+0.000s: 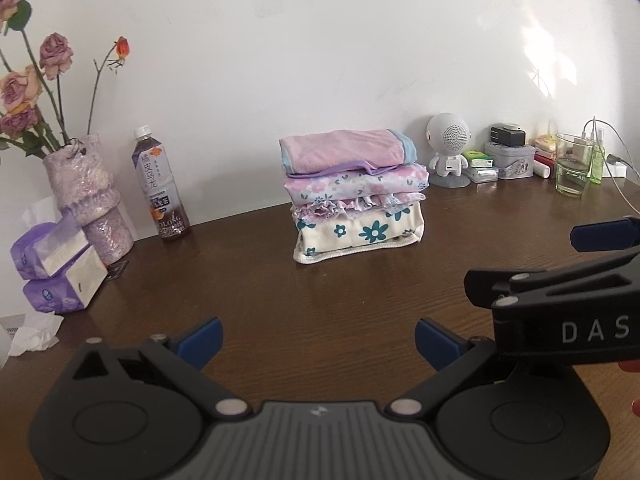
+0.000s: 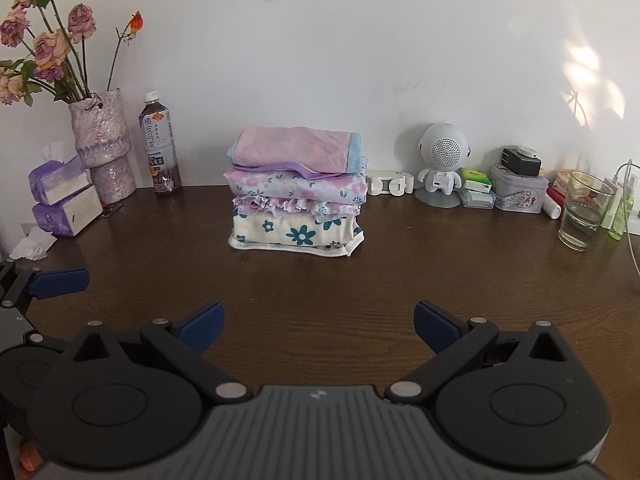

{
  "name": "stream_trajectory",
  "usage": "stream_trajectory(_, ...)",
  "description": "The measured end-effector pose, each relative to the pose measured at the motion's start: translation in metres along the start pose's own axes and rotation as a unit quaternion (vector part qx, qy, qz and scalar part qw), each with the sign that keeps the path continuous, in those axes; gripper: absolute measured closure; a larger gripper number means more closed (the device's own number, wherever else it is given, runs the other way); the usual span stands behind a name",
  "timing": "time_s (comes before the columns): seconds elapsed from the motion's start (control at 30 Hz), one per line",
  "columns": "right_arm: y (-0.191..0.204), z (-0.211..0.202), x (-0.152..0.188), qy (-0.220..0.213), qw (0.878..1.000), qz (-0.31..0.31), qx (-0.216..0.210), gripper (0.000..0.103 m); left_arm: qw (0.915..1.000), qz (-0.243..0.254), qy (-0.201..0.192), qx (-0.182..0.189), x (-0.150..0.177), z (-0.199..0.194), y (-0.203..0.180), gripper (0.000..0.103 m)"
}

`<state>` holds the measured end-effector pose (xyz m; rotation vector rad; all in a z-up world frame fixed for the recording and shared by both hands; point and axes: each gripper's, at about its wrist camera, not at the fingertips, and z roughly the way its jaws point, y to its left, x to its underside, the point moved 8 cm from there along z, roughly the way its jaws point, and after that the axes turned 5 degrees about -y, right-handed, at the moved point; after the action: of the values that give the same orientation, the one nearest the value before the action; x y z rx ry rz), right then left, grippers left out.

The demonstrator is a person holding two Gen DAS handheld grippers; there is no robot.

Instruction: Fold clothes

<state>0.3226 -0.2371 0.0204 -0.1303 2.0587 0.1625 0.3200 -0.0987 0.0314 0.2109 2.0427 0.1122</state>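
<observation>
A stack of several folded garments (image 1: 352, 196) (image 2: 298, 192) stands on the dark wooden table (image 1: 260, 280) (image 2: 460, 272) near the wall. A pink piece lies on top, and a cream one with teal flowers is at the bottom. My left gripper (image 1: 319, 338) hovers open over bare table in front of the stack, holding nothing. My right gripper (image 2: 319, 326) is likewise open with nothing in it, well short of the stack. In the left wrist view one blue pad (image 1: 600, 234) of the right gripper shows at the right edge. A blue pad (image 2: 60, 282) of the left gripper shows at the left of the right wrist view.
At the left stand a vase of dried roses (image 2: 104, 152), a tea bottle (image 2: 160, 148) and purple tissue packs (image 2: 64, 200), with a crumpled tissue (image 2: 32, 246) nearby. At the right are a white robot speaker (image 2: 442, 160), a tin (image 2: 518, 190), a drinking glass (image 2: 584, 210) and cables.
</observation>
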Motion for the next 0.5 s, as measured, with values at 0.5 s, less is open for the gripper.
stream_trajectory(0.5, 0.009, -0.078, 0.034, -0.013, 1.000, -0.008, 0.000, 0.000, 0.9998, -0.015, -0.011, 0.007, 0.040, -0.083, -0.019, 0.000)
